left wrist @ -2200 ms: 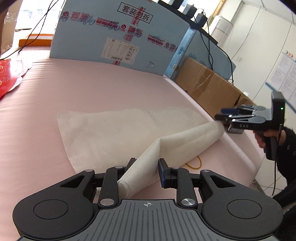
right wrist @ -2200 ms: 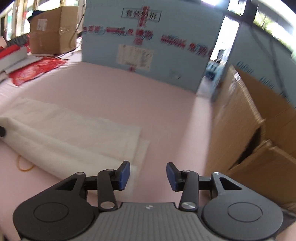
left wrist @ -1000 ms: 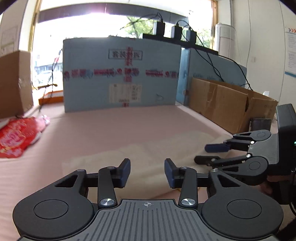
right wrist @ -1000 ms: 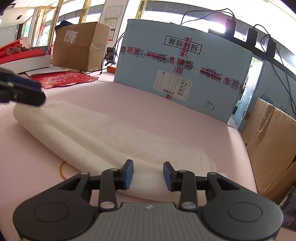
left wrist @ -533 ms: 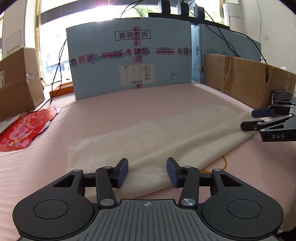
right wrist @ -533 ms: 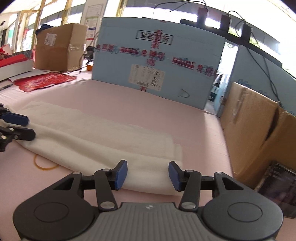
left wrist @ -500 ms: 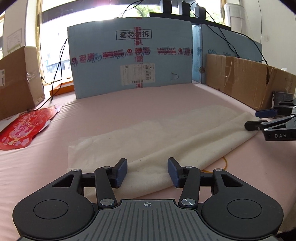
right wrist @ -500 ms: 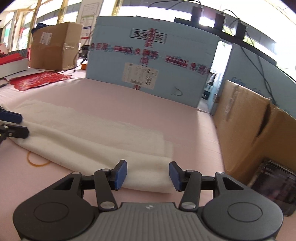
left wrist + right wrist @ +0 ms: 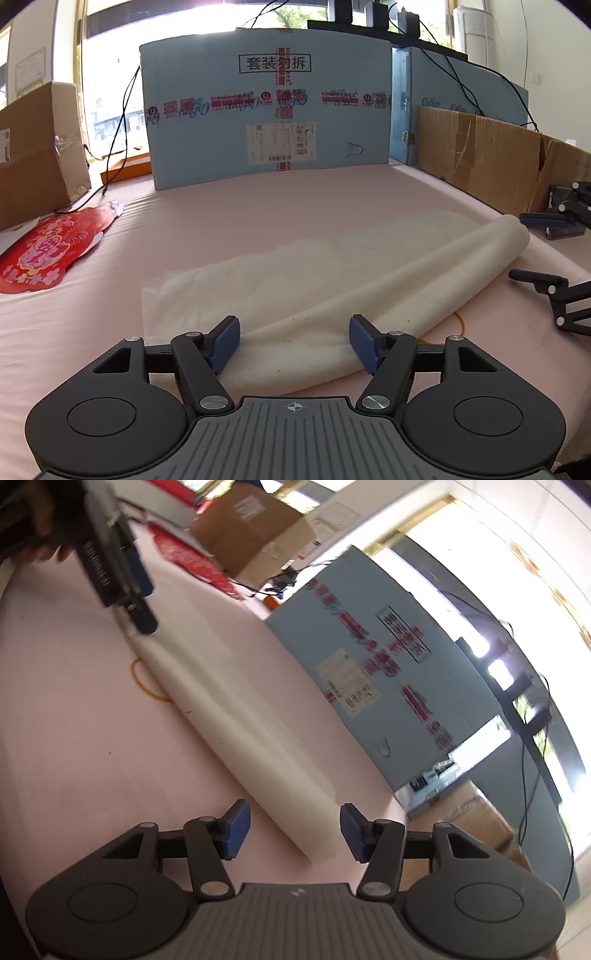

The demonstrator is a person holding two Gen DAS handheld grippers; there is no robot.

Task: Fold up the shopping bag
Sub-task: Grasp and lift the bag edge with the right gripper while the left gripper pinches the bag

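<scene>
Left wrist view: a pale pink padded table surface (image 9: 332, 206) carries a large light-blue cardboard box with red printed tape (image 9: 266, 110) standing at the back, a brown corrugated carton (image 9: 491, 162) along the right edge, and a flat red paper decoration (image 9: 48, 254) at the left, under bright windows. The white, soft nonwoven shopping bag (image 9: 332, 291) lies mid-table, folded lengthwise into a loose roll, with a thin orange rubber band (image 9: 460, 325) just beside its near edge. The left gripper (image 9: 294, 341), black with blue pads, has its jaws opening; the roll's near end lies between them, with both pads clear of it. The right gripper (image 9: 543, 251) stands parted at the roll's far end. Right wrist view (tilted, blurred): the right gripper (image 9: 294, 830) has its jaws closing, gaps visible either side of the roll's end (image 9: 306, 812). The left gripper (image 9: 142, 609) hovers at the far end.
</scene>
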